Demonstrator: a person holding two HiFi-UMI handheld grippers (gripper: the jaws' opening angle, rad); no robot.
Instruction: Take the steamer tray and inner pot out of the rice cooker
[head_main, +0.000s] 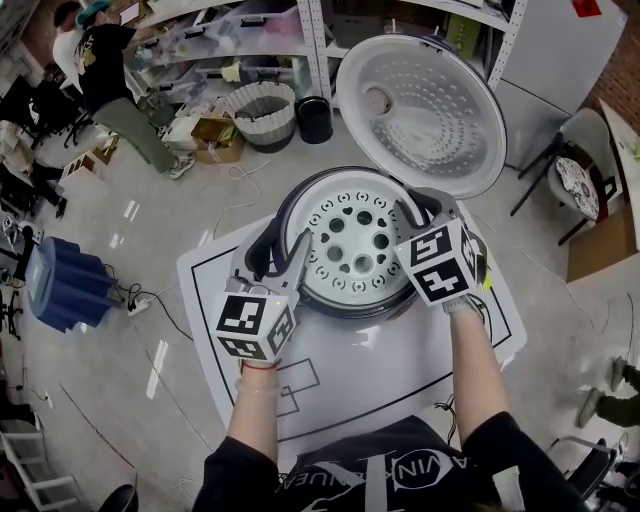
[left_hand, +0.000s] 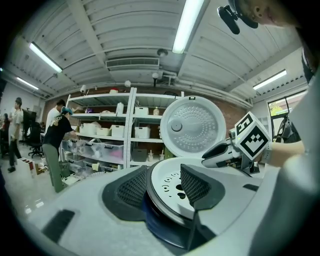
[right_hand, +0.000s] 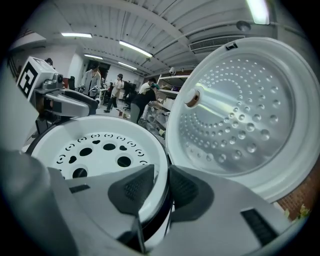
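The white, perforated steamer tray (head_main: 355, 245) sits level in the open rice cooker (head_main: 283, 215), at the centre of the white table (head_main: 400, 370). The left gripper (head_main: 288, 238) pinches the tray's rim at 9 o'clock, one pad inside and one outside. The right gripper (head_main: 420, 205) pinches the rim at 2 o'clock. The cooker's lid (head_main: 430, 110) stands raised at 1 o'clock.

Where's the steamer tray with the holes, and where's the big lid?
steamer tray (head_main: 355, 240), head view, on its holed white top.
lid (head_main: 425, 112), head view, on its dimpled inner face.
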